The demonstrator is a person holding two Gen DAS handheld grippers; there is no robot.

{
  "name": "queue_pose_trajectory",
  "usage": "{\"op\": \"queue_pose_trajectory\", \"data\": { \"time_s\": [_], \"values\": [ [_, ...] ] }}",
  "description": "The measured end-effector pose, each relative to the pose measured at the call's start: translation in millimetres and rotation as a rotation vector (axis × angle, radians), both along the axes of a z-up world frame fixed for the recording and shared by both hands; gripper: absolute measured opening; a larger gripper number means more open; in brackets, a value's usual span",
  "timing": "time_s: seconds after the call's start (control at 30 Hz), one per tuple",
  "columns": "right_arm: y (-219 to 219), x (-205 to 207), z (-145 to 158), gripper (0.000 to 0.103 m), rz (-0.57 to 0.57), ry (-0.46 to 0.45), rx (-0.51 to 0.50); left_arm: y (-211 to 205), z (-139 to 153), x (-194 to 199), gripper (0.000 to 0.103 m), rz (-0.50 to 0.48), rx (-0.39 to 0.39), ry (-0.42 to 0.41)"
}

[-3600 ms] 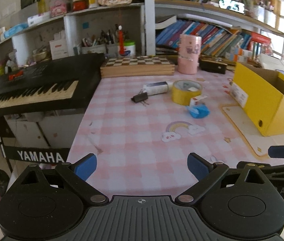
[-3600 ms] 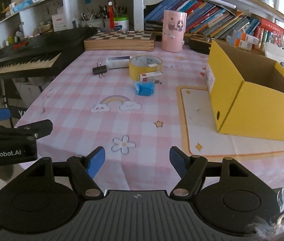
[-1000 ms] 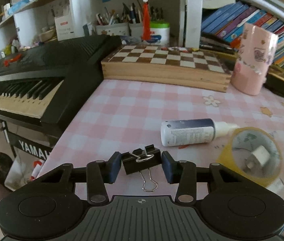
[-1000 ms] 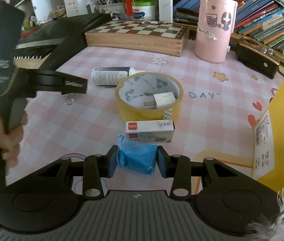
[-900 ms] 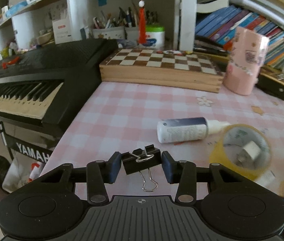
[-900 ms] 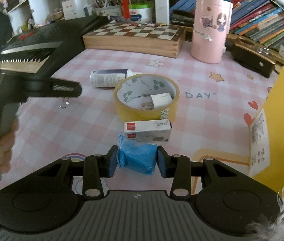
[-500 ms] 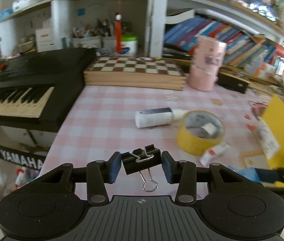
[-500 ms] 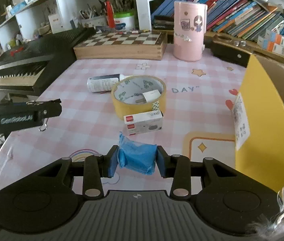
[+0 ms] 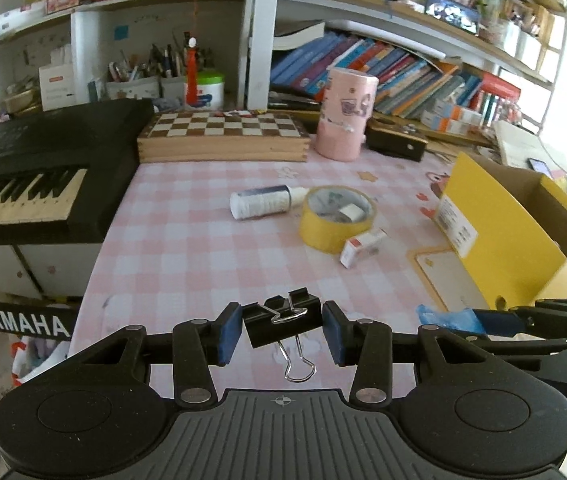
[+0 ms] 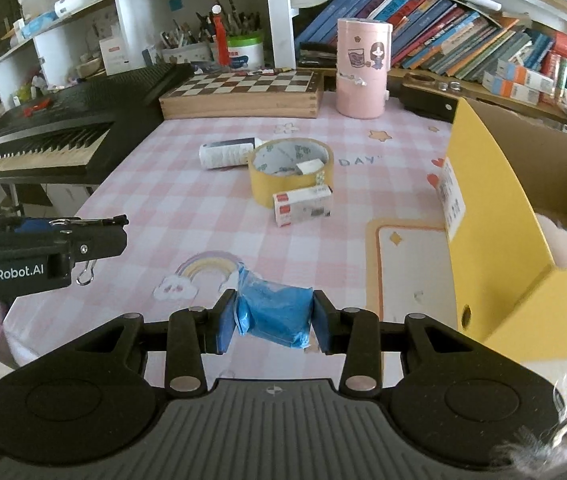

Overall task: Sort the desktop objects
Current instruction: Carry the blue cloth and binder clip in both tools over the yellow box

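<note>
My left gripper grasps a black clip, lifted off the table, this side of the tape roll. My right gripper pinches a blue packet, also nearer than the roll. A bottle lies left of the roll, a small box against its front, the yellow box to its right.

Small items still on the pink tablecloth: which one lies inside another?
The white plug block: it sits inside the yellow tape roll; the white bottle and white-red box lie outside.
</note>
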State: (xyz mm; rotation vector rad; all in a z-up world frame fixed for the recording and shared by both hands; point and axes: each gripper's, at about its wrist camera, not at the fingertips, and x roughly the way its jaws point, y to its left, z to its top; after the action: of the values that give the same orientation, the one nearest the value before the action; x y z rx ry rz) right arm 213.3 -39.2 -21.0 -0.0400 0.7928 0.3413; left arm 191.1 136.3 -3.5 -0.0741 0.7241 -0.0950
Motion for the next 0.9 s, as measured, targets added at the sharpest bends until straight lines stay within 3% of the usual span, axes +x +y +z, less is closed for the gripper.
{"op": "queue_pose_trajectory", "data": {
  "time_s": [0.57,0.9],
  "values": [
    [-9,-96,1,0.036,-0.112,0.018,0.013,-8,1,-78,0.042,-0.129,0.001,0.004],
    [-23,-141,-4,0.036,-0.215,0.041,0.02,-31,-2,-105,0.042,-0.277,0.012,0.008]
  ]
}}
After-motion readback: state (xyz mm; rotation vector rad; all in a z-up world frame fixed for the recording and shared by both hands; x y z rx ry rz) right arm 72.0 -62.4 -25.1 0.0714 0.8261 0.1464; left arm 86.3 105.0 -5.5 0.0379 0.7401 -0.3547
